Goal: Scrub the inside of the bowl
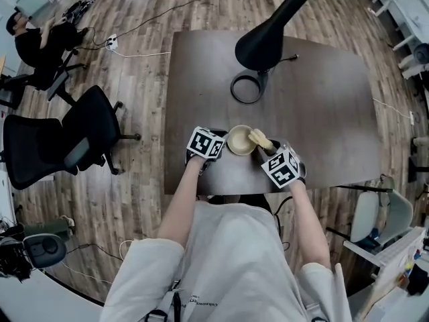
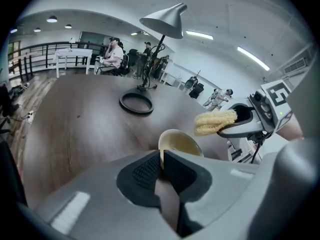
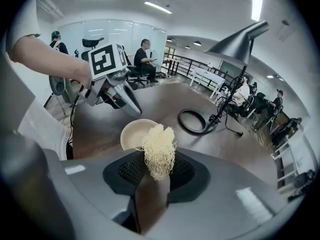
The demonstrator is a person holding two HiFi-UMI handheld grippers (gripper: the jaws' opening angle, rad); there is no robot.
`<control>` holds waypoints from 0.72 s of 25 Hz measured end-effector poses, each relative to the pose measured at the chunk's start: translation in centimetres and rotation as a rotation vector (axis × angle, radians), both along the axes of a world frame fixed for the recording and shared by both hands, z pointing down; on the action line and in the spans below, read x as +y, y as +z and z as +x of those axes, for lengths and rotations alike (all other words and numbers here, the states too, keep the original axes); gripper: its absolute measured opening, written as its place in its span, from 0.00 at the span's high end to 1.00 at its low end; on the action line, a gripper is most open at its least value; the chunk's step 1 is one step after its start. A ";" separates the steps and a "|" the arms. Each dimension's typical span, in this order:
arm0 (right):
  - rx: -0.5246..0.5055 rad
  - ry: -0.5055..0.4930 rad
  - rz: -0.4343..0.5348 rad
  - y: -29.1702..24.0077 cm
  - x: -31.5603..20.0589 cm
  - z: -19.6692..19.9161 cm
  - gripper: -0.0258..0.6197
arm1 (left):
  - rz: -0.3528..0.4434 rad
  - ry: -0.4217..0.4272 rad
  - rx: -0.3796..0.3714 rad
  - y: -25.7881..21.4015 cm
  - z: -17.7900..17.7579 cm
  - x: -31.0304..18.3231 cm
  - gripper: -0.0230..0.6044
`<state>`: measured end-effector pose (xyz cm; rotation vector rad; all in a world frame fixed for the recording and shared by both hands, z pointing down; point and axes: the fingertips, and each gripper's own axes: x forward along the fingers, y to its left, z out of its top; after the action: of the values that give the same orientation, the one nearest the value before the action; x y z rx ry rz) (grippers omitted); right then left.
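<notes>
Dark wood table (image 1: 322, 113) fills the middle of the head view, with a black office chair (image 1: 67, 139) on the floor off its left edge. A black desk lamp (image 1: 268, 32) stands on the far half of the table, its ring base (image 1: 247, 88) flat on the top and well apart from the work area. Both grippers are at the near edge, either side of the bowl. Left gripper (image 2: 161, 160): jaws closed on the near rim of the bowl (image 2: 181, 142), one pad inside the rim and one outside, with the rest of the bowl projecting straight ahead of the tips. In the head view the left gripper (image 1: 220, 146) is against the bowl's left side. The cream bowl (image 1: 239, 141) sits on the table near its front edge, between the two marker cubes, opening up. Right gripper (image 3: 158, 170): jaws clamped on a pale fibrous scrubber (image 3: 159, 151), which sticks up out of the pads. The bowl (image 3: 136, 133) lies just beyond the scrubber and slightly left in this view. In the head view the scrubber (image 1: 261, 139) is at the bowl's right rim, with the right gripper (image 1: 270, 151) just behind it. The left gripper view puts the scrubber (image 2: 215, 122) above and to the right of the bowl. Cannot tell whether it is touching the bowl.
</notes>
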<state>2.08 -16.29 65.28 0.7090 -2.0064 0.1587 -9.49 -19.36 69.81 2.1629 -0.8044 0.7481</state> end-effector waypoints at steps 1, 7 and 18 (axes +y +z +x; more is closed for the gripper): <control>0.000 -0.014 -0.007 0.3 0.1 -0.3 0.76 | -0.016 0.013 0.012 0.4 0.2 -0.2 0.93; 0.028 -0.097 -0.052 1.6 0.7 -1.8 0.76 | -0.105 0.072 0.069 1.6 0.9 -1.0 0.86; 0.067 -0.188 -0.116 2.1 0.1 -1.7 0.76 | -0.259 0.170 0.065 3.3 3.9 -2.1 0.93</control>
<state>0.37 -16.23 67.33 0.4442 -1.9704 0.1371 -5.61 -21.46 73.09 2.0252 -0.4651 0.8146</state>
